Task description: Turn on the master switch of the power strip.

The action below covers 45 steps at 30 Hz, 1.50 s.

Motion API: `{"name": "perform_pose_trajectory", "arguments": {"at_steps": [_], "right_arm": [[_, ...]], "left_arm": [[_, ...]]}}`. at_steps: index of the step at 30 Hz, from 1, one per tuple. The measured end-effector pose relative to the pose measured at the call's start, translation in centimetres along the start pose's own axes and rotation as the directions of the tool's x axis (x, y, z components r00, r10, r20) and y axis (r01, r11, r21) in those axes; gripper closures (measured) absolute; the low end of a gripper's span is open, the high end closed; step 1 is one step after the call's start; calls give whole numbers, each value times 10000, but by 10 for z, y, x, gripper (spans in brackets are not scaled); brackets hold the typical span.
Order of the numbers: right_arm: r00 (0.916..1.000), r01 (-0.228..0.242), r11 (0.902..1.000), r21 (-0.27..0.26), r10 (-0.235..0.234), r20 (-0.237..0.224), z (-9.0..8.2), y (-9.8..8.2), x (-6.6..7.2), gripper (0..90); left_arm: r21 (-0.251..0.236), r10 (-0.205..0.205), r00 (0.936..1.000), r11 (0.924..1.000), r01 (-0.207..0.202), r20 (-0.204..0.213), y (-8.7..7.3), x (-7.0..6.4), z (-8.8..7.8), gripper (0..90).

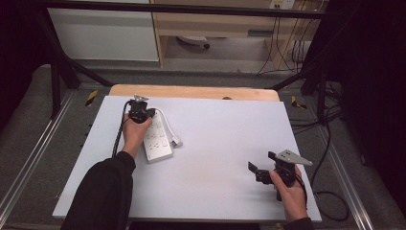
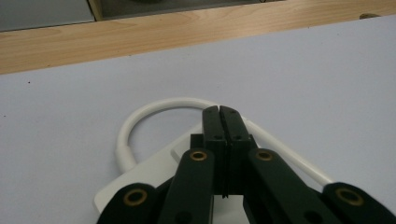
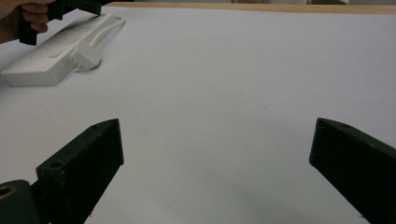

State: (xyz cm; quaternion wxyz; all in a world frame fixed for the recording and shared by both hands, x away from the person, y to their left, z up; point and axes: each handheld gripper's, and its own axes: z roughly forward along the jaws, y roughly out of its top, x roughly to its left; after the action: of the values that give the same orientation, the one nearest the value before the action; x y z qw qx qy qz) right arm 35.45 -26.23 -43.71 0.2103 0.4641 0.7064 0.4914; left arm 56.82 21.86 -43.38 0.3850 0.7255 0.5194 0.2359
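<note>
While the right gripper (image 1: 258, 171) sits in the lower right of the high view, held low over the white table (image 1: 225, 143), its jaws stand wide apart with nothing between them. Its own view shows bare table between the two black jaws. Farther up, left of centre in the high view, lies the white power strip (image 1: 158, 141), with its plug (image 1: 176, 142) just beside it on the right. At the strip's far end the left gripper (image 1: 140, 114) hangs with jaws pressed together on nothing; the left gripper view shows the white cord (image 2: 140, 116) looping beyond the tips.
</note>
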Motion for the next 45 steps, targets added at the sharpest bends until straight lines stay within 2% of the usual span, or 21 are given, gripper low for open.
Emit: {"name": "perform_pose_trajectory", "arguments": {"at_steps": [8, 12, 15, 30, 45], "right_arm": [[10000, 2, 10000, -17, -2, 11, -1, 0, 0, 32], [10000, 13, 10000, -31, -12, 20, -1, 0, 0, 33], [10000, 19, 10000, -22, -19, 8, -1, 0, 0, 33], [10000, 13, 10000, -10, -13, 38, -1, 0, -1, 32], [10000, 0, 10000, -17, 0, 34, -1, -1, 0, 32]], "left_arm": [[83, -73, 10000, 9999, 74, -39, 0, 0, 0, 900], [158, 44, 9997, 9999, -40, -235, -1, -3, 0, 900], [154, -52, 9996, 9999, 56, -265, -1, -3, 0, 900], [149, -342, 9994, 9993, 344, -105, -1, -1, -1, 900], [139, -353, 9993, 9993, 354, -80, -1, -1, 0, 900]]}}
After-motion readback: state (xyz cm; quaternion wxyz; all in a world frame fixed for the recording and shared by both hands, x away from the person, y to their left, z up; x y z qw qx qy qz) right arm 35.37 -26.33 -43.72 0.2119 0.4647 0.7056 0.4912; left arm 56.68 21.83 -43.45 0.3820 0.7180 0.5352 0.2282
